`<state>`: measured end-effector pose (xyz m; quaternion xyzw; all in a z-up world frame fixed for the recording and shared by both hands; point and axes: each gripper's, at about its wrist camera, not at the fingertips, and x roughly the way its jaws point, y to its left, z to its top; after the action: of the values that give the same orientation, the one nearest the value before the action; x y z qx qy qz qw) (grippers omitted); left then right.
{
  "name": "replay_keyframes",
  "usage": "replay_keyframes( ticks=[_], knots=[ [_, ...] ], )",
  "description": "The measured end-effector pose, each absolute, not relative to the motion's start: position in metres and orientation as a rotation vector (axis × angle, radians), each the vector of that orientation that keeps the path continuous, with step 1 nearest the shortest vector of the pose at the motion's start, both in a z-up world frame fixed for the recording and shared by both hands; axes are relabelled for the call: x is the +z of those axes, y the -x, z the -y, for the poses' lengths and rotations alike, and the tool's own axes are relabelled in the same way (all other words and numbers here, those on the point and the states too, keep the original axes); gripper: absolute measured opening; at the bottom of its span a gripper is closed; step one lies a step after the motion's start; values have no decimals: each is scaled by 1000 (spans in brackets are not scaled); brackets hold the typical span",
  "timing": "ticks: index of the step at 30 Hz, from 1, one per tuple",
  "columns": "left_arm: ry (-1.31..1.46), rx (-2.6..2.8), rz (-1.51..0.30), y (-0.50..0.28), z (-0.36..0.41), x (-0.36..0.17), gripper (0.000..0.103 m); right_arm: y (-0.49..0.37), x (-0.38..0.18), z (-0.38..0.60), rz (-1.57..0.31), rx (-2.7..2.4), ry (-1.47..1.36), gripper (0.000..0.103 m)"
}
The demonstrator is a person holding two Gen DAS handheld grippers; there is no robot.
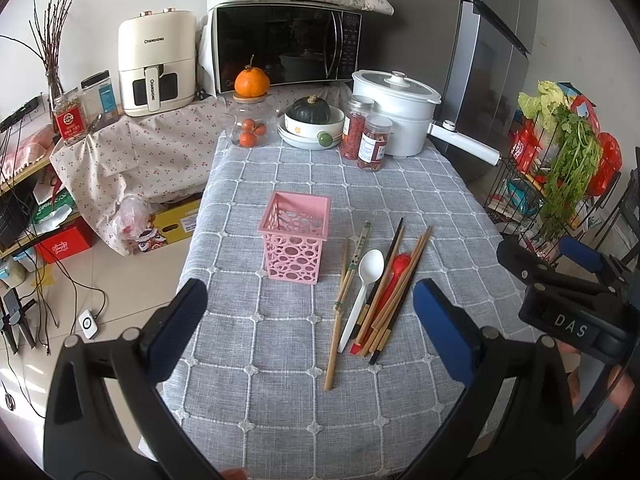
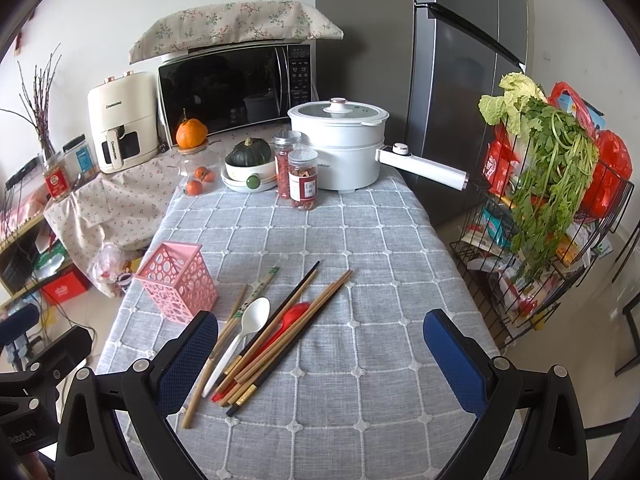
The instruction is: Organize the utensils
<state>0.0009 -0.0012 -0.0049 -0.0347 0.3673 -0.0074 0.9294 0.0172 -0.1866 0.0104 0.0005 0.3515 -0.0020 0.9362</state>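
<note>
Both claws, left (image 1: 308, 328) and right (image 2: 320, 364), gape empty over the bench; utensil pile (image 2: 264, 336) lies overlapped beside the light pink basket (image 1: 295, 236), so grabs may scatter chopsticks or tip it.

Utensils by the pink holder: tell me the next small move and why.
Probably lower the right gripper onto the white spoon. Both grippers are open and empty, the pink holder holds nothing, and the spoon lies at the pile's near edge, partly clear of the chopsticks, closest to the right fingers.
</note>
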Motion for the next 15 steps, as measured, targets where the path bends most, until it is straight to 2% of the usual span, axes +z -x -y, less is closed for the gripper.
replay_keyframes(
  ticks=[15],
  knots=[
    [67, -7, -748, -1, -2, -6, 102, -17, 10, 185, -719, -3, 0, 103]
  ],
)
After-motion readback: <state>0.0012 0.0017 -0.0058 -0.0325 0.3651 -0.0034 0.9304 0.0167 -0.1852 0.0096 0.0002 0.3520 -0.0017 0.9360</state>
